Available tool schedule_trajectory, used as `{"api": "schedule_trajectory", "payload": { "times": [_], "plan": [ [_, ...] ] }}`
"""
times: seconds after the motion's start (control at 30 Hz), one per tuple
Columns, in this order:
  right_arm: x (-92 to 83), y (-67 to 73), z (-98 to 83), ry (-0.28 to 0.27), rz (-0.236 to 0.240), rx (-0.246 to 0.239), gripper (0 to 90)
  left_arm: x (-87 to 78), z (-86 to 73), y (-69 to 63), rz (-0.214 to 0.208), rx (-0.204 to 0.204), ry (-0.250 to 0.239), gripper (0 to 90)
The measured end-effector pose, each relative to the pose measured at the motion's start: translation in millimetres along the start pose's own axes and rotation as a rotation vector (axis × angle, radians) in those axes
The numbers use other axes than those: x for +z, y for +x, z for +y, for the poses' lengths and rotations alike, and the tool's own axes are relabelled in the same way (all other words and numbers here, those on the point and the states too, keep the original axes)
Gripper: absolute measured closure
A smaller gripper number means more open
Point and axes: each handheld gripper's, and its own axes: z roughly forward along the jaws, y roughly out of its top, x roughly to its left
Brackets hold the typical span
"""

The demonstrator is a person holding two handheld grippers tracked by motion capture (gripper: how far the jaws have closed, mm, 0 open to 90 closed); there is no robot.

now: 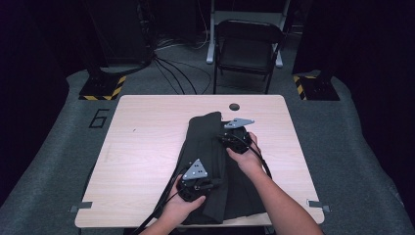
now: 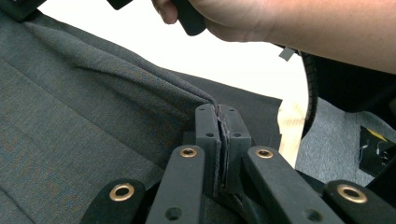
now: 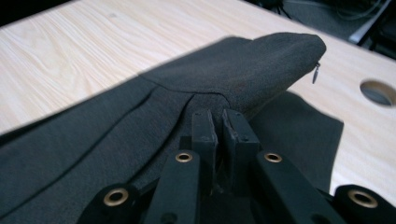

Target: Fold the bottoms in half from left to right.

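- The left gripper [image 2: 218,140] has its two black jaws pressed together on a fold of the dark garment [image 2: 84,116]; in the left gripper view the cloth edge is pinched in the thin seam between the pads and runs away from them as a raised ridge.
- In the high view the left gripper [image 1: 195,182] sits over the near part of the garment [image 1: 208,147], close to the table's front edge, with its grey three-cornered plate on top and its cable trailing off toward the person.
- The right gripper [image 3: 219,135] is likewise clamped tight on the fabric: in the right gripper view its jaws bite a fold just below the garment's rounded upper end [image 3: 261,60], which is lifted off the wood and casts a shadow.
- A small metal zip pull [image 3: 316,73] hangs at the edge of that raised end.
- In the high view the right gripper [image 1: 238,134] is at the far end of the garment, beyond the left one.
- The garment lies lengthwise down the middle of the light wooden table [image 1: 147,142], its near end reaching the front edge.
- A round hole [image 1: 234,106] is in the tabletop near the far edge, just past the right gripper.
- Behind the table stands a dark folding chair [image 1: 247,49] on grey carpet.
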Motion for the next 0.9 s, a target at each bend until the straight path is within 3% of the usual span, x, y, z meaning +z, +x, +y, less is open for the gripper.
{"api": "schedule_trajectory", "payload": {
  "times": [0.17,0.37,0.43,0.53,0.57,0.63,0.77,0.8,0.9],
  "plan": [
    [7.7,-8.1,-14.8,0.035,-0.018,0.031,83.5,15.7,-4.1,1.7,0.006,0.007,0.028,87.8],
    [19.6,-16.8,-33.0,0.095,-0.028,0.044,83.4,33.4,-13.4,4.1,-0.004,-0.027,0.051,87.6],
    [23.0,-16.5,-37.2,0.113,-0.031,0.066,83.4,37.3,-16.9,5.8,-0.001,-0.029,0.062,87.6],
    [28.9,-17.7,-42.6,0.122,-0.037,0.06,83.3,40.9,-21.4,6.4,0.005,-0.027,0.076,87.3],
    [29.9,-15.4,-43.4,0.132,-0.043,0.093,83.3,41.7,-22.7,6.5,0.004,-0.033,0.072,87.1],
    [31.5,-17.9,-45.2,0.128,-0.04,0.062,83.3,42.6,-25.3,7.8,0.004,-0.039,0.077,86.0],
    [33.9,-17.0,-46.8,0.125,-0.04,0.081,83.3,40.5,-28.9,7.5,-0.016,-0.058,0.074,77.3],
    [34.0,-16.8,-47.0,0.125,-0.043,0.082,83.1,38.7,-28.8,6.7,-0.024,-0.072,0.07,71.0],
    [33.2,-16.3,-47.1,0.127,-0.045,0.071,81.8,30.2,-27.4,6.5,-0.003,-0.051,0.064,60.7]
  ]
}}
